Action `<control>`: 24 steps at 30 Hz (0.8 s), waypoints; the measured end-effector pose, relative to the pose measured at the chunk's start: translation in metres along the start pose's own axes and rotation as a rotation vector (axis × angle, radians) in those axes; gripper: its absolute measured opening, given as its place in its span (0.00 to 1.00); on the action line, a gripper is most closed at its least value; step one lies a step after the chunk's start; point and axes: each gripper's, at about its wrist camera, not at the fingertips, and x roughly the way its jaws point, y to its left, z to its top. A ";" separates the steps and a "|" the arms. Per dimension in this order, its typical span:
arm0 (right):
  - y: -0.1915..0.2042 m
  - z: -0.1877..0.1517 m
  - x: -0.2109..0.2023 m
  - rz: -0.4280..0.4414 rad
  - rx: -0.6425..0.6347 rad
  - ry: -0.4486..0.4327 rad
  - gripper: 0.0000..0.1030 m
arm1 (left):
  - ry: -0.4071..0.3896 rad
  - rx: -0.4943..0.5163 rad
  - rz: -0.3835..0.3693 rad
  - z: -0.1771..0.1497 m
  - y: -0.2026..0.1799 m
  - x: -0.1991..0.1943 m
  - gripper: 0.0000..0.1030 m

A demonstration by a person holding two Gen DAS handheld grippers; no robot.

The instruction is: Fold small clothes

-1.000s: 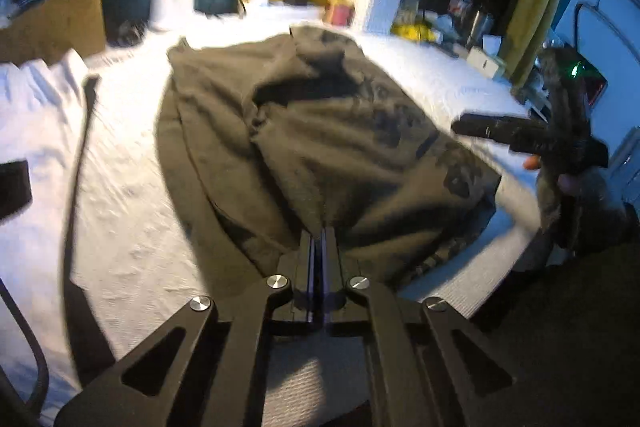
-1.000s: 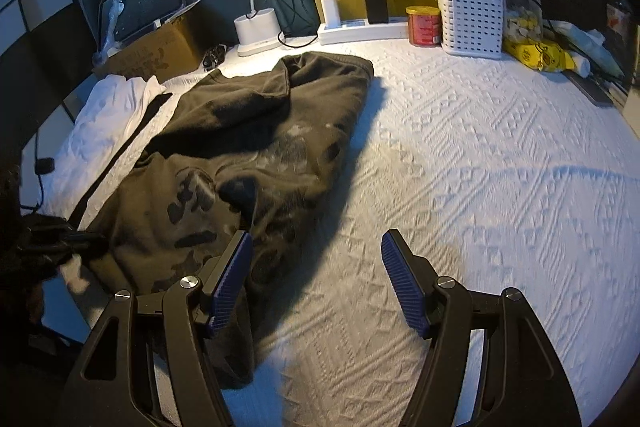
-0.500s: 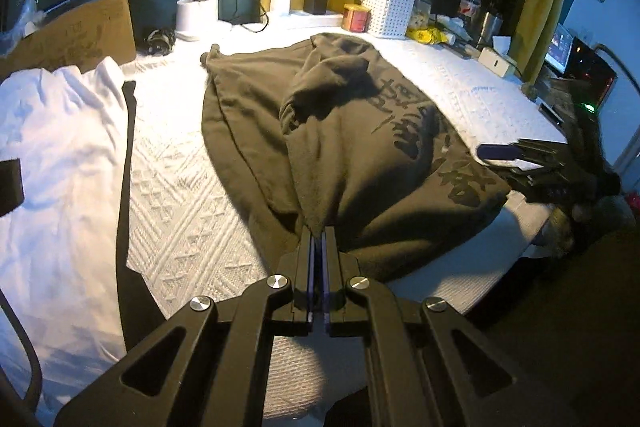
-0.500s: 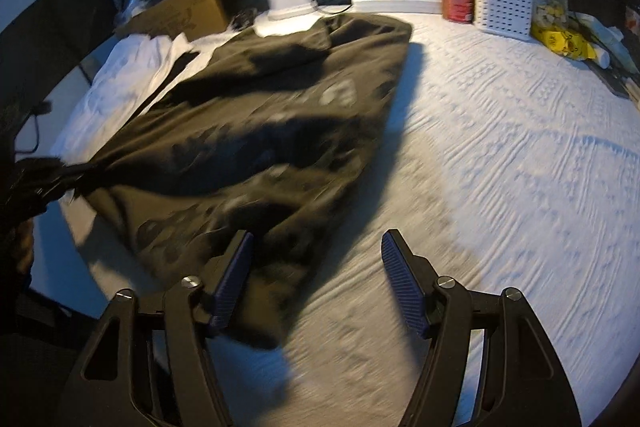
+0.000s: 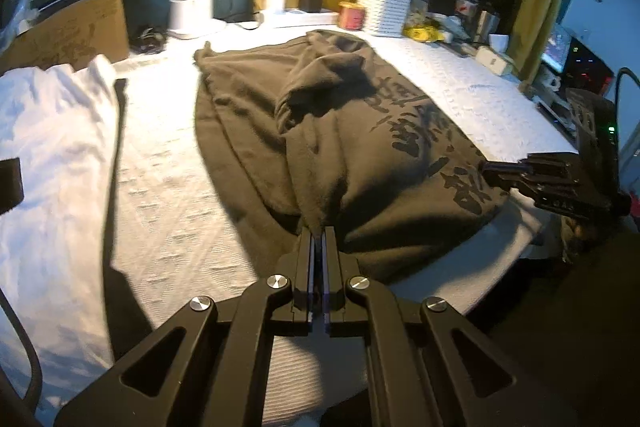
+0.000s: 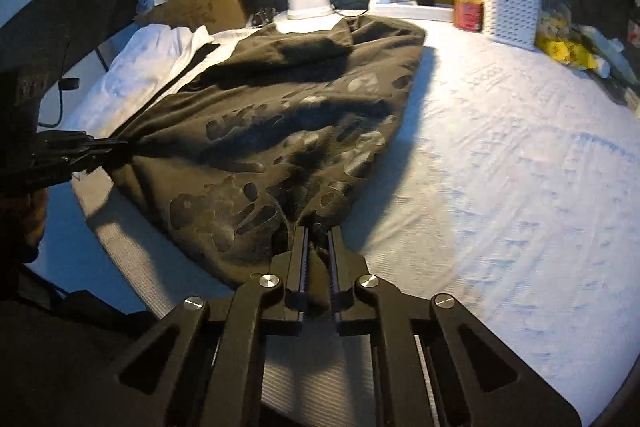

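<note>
- Nearest the cameras, along the close hem of the dark olive fleece sweatshirt with black printed characters [image 5: 360, 155], both claws are clamped on cloth: the left gripper [image 5: 319, 233] is clenched tight on a pinch of hem, and the right gripper [image 6: 318, 231] has just been closing, with a bunch of the same hem caught between its pads.
- Seen from the left wrist, the right gripper sits at the sweatshirt's right-hand near corner; from the right wrist, the left gripper [image 6: 116, 147] pulls the opposite corner taut.
- Under the sweatshirt lies the white textured bedspread [image 6: 500, 155], mostly bare to the sweatshirt's right.
- Left of the sweatshirt rests a crumpled white garment [image 5: 52, 131], apparently waiting its turn.
- Farther back on the sweatshirt, a sleeve or hood is bunched across the chest, so the piece is rumpled and not yet folded.
- Beyond the sweatshirt stand a white lamp base [image 5: 191, 11] and a white perforated basket [image 6: 510, 11].
- Judged from this, folding has barely begun: both corners are secured, and the smoothing and folds all remain.
</note>
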 end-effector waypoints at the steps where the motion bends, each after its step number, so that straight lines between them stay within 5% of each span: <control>1: -0.003 -0.001 -0.004 -0.019 -0.005 -0.001 0.09 | 0.005 0.014 -0.018 0.001 -0.007 0.003 0.01; 8: -0.027 -0.026 -0.028 -0.065 0.040 0.044 0.09 | 0.102 0.106 -0.106 -0.004 -0.045 0.023 0.02; 16: -0.035 -0.026 -0.033 0.001 0.065 0.062 0.10 | 0.099 0.115 -0.016 0.016 -0.040 0.013 0.04; 18: -0.038 -0.021 -0.035 0.020 0.072 0.062 0.17 | 0.071 0.109 0.020 0.025 -0.039 0.008 0.04; 20: -0.044 -0.015 -0.042 0.020 0.070 0.030 0.42 | 0.057 0.104 0.033 0.031 -0.038 0.009 0.05; 21: -0.047 -0.013 -0.044 0.022 0.071 0.018 0.49 | 0.054 0.105 0.046 0.035 -0.037 0.011 0.10; 24: -0.057 0.000 -0.046 0.020 0.070 -0.012 0.56 | 0.052 0.107 0.078 0.047 -0.035 0.022 0.63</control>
